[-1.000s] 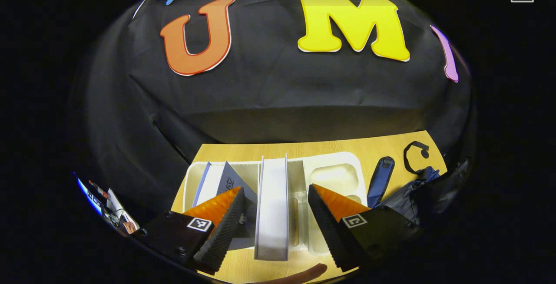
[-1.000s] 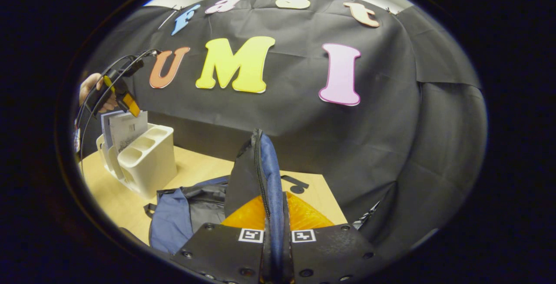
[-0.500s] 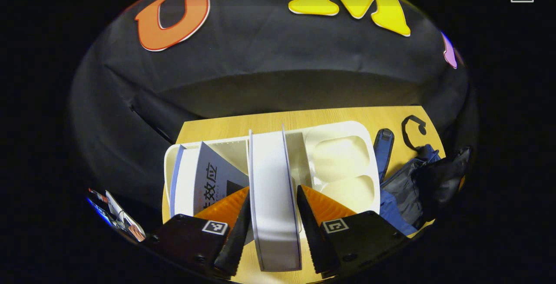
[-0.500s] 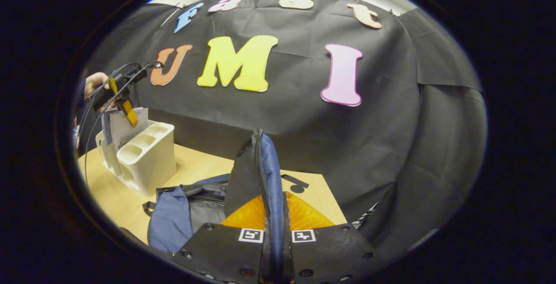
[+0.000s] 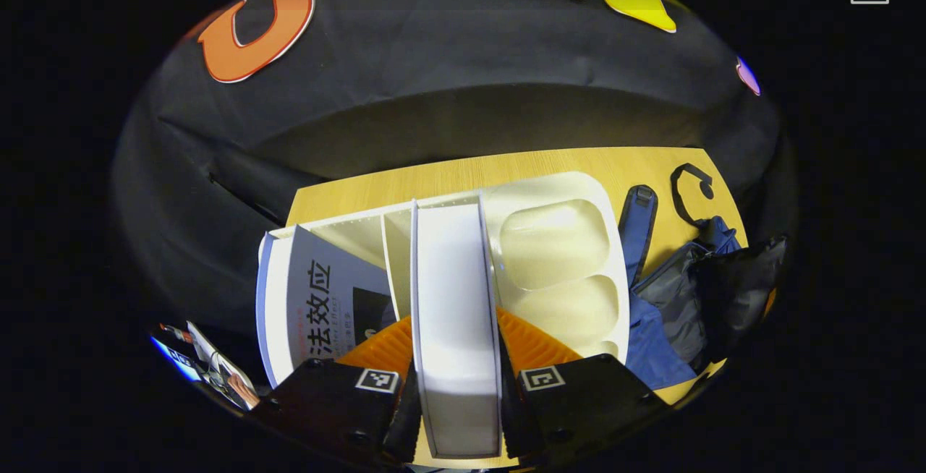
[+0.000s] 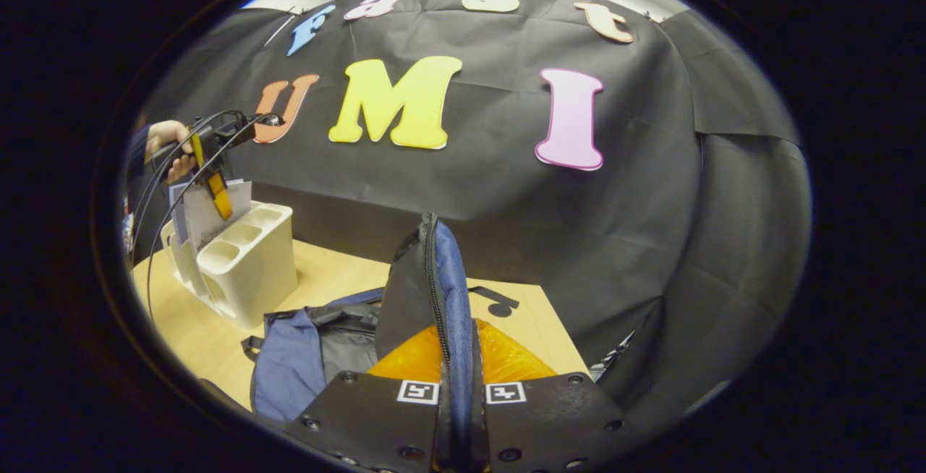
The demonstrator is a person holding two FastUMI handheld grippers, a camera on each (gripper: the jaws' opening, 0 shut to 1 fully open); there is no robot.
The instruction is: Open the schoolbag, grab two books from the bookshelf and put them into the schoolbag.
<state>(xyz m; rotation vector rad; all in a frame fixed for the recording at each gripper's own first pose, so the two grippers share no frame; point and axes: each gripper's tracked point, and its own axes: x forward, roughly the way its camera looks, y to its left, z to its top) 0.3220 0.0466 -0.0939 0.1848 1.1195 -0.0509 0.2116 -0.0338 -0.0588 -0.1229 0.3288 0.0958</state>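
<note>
Standing upright, white-edged book (image 5: 454, 328) clamped

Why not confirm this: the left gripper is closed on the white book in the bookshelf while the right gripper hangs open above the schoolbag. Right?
Not quite. The right gripper is not open: in the right gripper view its fingers are shut on the schoolbag flap, holding it up. The left gripper does clamp the white book in the bookshelf.
</note>
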